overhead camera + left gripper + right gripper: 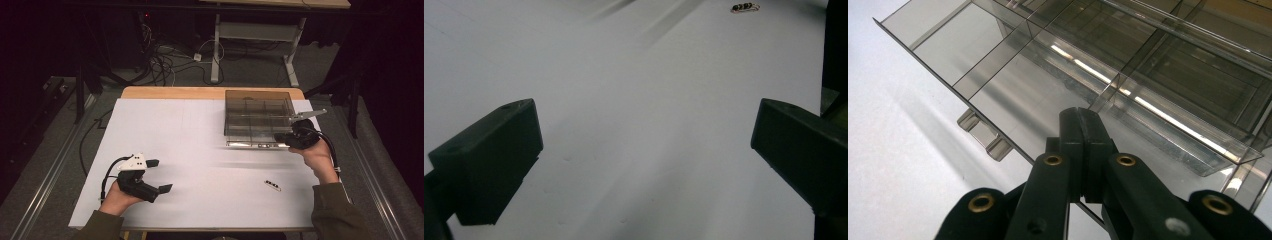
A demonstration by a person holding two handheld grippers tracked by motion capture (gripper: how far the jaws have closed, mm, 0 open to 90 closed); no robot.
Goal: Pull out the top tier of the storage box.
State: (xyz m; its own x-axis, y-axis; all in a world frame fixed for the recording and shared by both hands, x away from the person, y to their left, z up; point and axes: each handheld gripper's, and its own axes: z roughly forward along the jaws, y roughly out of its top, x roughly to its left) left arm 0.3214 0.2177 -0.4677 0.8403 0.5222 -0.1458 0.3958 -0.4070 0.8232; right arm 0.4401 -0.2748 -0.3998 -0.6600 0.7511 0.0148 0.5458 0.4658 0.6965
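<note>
Nearest the person in the high view, the left gripper [159,176] rests low on the white table [200,150] at the near left, its jaws spread wide with nothing between them. The left gripper view confirms this: two blunt, matte black jaws stand far apart over bare white surface. At the top of that view lies a small dark strip-shaped part [745,7], too blurred to make out in detail. The high view places the same small part [272,185] near the right forearm, well apart from both grippers.

Farther out on the right, the right gripper [280,137] reaches the near edge of a clear plastic organizer box [257,117], which sits at the far right of the table. From above, the box reads as a smoky, see-through rectangle split by dividers into compartments.

The right gripper view gives what the high view cannot: the right gripper [1082,117] has its jaws clenched tight together on the thin front edge of the box's opened lid [973,60], a flat, tinted transparent sheet with a small moulded latch tab [983,132] jutting from its rim. Beyond the lid, the box's compartment walls are glossy and catch bright streaks of light. Brass-coloured rivets mark the gripper's black linkage.
</note>
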